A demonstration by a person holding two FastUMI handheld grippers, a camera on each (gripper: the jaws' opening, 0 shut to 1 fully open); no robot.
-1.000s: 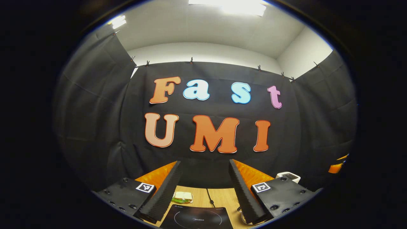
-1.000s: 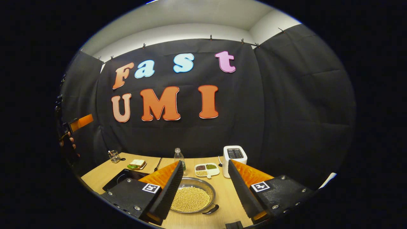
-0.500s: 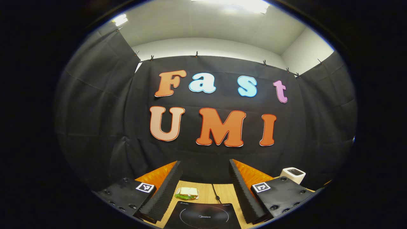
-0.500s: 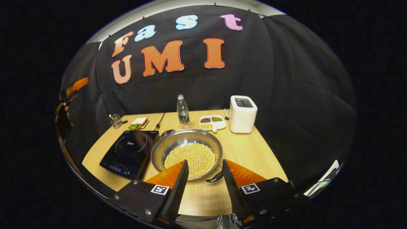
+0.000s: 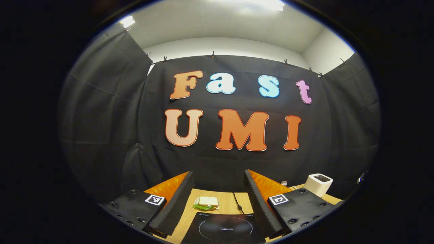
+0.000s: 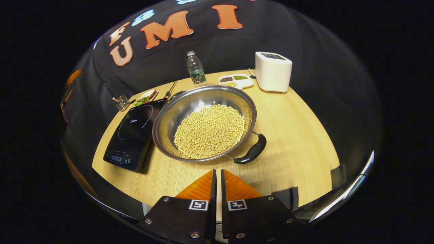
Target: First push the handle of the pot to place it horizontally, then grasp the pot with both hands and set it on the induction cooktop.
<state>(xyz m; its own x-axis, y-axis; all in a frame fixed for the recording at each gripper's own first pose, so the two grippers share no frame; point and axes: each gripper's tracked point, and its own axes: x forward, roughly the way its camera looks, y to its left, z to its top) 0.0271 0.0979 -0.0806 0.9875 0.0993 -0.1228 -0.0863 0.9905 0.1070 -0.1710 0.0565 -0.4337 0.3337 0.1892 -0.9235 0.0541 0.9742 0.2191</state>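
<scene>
A steel pot [image 6: 169, 120] full of pale beans rests on the wooden table [image 6: 295, 125]. One black handle [image 6: 252, 153] points toward the front right, the other [image 6: 176, 94] sits at the far left rim. The black induction cooktop [image 6: 134, 132] lies just left of the pot, touching distance from its rim. My right gripper [image 6: 217, 172] hovers above the table in front of the pot, jaws nearly together with nothing between them. My left gripper [image 5: 218, 178] stands open above the near edge of the cooktop [image 5: 223, 230], holding nothing.
A white toaster [image 6: 273, 71], a divided dish of grains [image 6: 235, 80] and a water bottle [image 6: 194, 67] line the table's back. A sandwich on a plate [image 6: 145, 98] and a small glass [image 6: 121, 102] sit behind the cooktop, with a cord [image 5: 237, 203] running there.
My right gripper has tilted down over the table and closed its jaws from wide open. My left gripper has drifted slightly right, staying open.
</scene>
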